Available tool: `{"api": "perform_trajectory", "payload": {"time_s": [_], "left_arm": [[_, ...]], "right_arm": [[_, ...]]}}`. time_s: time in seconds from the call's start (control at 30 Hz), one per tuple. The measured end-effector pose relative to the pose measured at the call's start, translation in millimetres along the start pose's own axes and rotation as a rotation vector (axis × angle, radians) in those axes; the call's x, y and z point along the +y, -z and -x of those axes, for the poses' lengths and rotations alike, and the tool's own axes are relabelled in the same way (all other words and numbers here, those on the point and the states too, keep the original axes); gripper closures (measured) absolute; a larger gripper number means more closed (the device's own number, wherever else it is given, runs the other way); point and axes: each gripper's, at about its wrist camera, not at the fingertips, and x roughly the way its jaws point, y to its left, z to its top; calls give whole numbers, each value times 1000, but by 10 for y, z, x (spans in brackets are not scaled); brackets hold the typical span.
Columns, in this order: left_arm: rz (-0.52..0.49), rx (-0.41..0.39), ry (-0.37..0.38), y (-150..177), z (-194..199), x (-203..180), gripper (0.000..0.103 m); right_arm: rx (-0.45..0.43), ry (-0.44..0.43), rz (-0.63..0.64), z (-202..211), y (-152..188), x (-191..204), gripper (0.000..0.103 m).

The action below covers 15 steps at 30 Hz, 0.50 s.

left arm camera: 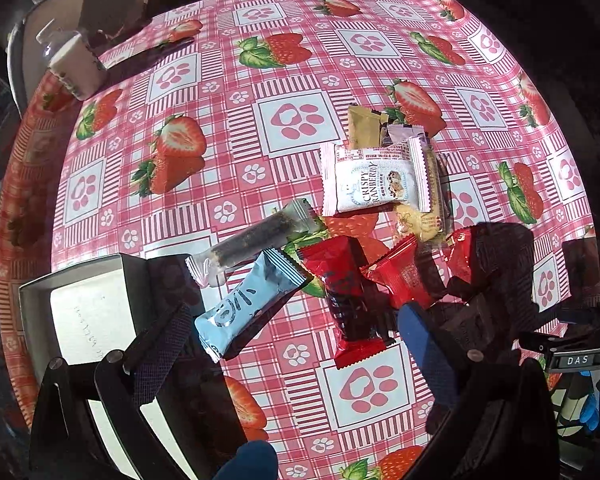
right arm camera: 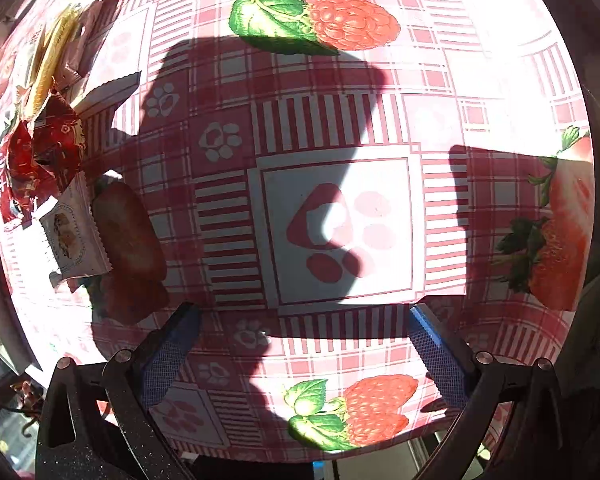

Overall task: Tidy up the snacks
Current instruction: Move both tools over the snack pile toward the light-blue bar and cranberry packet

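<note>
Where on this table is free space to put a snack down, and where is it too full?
Free: the strawberry-print tablecloth between the white bottle and the white cranberry packet; also under the open right claw. Crowded: red packets beside the light blue packet.

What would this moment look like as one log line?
left gripper: open over light blue packet | right gripper: open, empty | box: empty

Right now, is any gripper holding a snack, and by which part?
No. The left gripper is open above the snacks, and the right gripper is open over bare tablecloth.
</note>
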Motion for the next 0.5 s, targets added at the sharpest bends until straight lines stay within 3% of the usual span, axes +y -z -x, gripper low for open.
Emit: {"api": "perform_trajectory", "payload": {"time_s": [0.1, 0.27, 0.5], "left_arm": [[-4, 31, -20, 67, -111, 229, 0], [-47, 56, -38, 3, -337, 211, 0], [-114, 94, -65, -32, -603, 105, 0]], "right_arm": [[1, -121, -98, 66, 46, 93, 0], [22, -238, -174, 154, 76, 451, 0], [4, -206, -122, 332, -76, 1018, 0]]}}
